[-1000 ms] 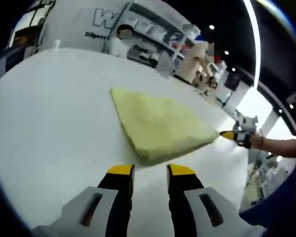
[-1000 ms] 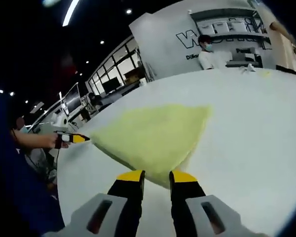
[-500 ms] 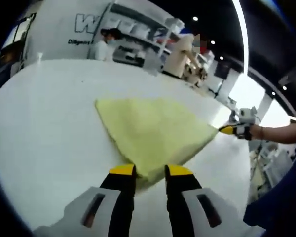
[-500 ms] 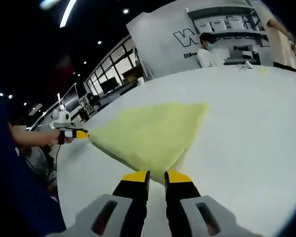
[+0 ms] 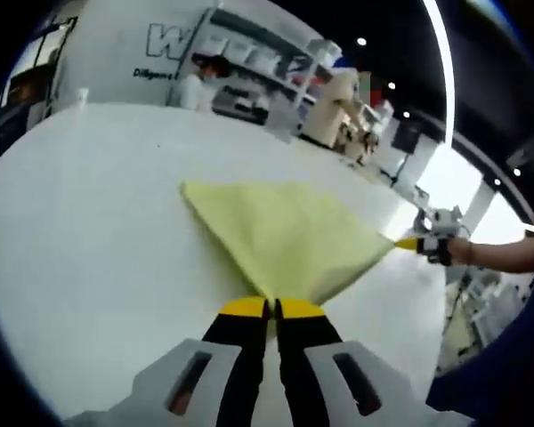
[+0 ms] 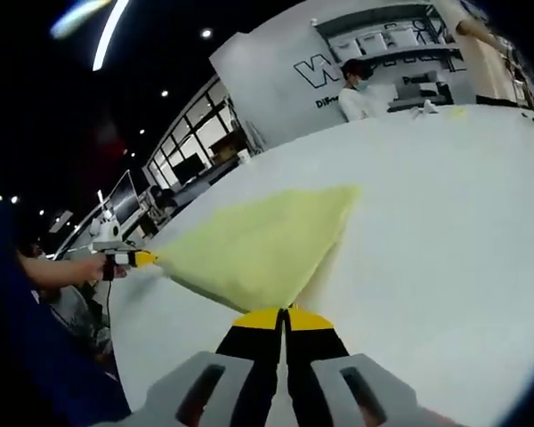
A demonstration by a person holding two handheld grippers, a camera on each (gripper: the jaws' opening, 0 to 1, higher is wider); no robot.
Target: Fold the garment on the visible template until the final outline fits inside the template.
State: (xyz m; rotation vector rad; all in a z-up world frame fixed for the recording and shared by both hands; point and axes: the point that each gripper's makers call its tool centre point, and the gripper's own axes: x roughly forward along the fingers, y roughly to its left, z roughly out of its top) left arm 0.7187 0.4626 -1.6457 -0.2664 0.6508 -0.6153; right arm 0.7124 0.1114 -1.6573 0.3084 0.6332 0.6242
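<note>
A pale yellow garment (image 5: 285,236), folded flat, lies on the round white table (image 5: 80,231). In the left gripper view my left gripper (image 5: 273,308) is shut on the cloth's near corner, its yellow tips pressed together. At the right of that view my right gripper (image 5: 420,243) pinches the opposite corner. In the right gripper view the garment (image 6: 258,245) spreads away from my right gripper (image 6: 283,317), which is shut on its near corner. My left gripper (image 6: 135,258) holds the far left corner in that view.
The white table (image 6: 445,231) stretches wide around the cloth. A small white object (image 5: 82,92) stands near the table's far edge. Beyond the table are a person (image 5: 198,82), shelves and a lettered wall (image 6: 338,71). A forearm (image 5: 507,256) reaches in from the right.
Both pairs of jaws stood apart a second ago and have closed on the garment's corners. The near corners are now pinched between the yellow tips.
</note>
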